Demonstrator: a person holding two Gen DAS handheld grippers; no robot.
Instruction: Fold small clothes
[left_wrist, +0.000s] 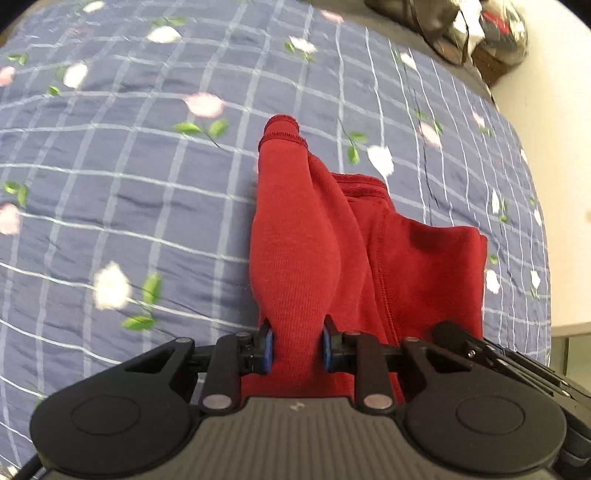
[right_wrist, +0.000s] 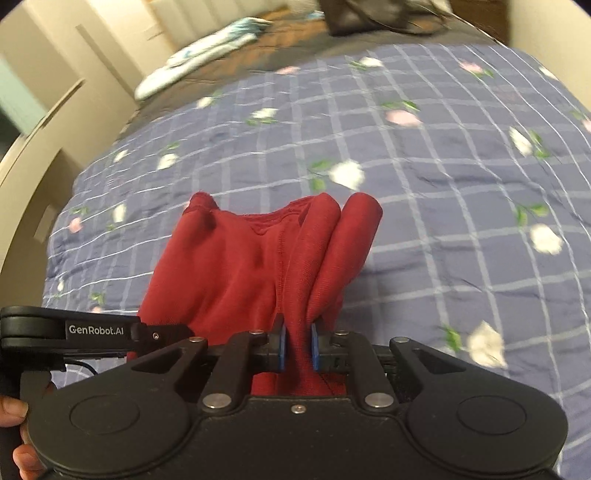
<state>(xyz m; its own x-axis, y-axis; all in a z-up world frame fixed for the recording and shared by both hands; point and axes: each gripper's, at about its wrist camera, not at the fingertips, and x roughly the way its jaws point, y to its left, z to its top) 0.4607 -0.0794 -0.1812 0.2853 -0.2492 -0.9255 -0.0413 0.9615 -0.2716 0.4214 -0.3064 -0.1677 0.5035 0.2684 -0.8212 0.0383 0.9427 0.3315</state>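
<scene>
Both tongs are clenched on one small red knitted garment (left_wrist: 369, 236): the left gripper (left_wrist: 297, 350) pinches a bunched edge at 6 o'clock in its view, and the right gripper (right_wrist: 297, 349) pinches another gathered edge likewise. The cloth hangs forward from the two grips, draping over a blue checked quilt with white and pink flowers (left_wrist: 147, 184); a hemmed cuff points to 12 o'clock. This looks like mid-fold, carrying an edge across. Next likely calls for lowering both grips evenly, laying the cloth flat, then letting go.
</scene>
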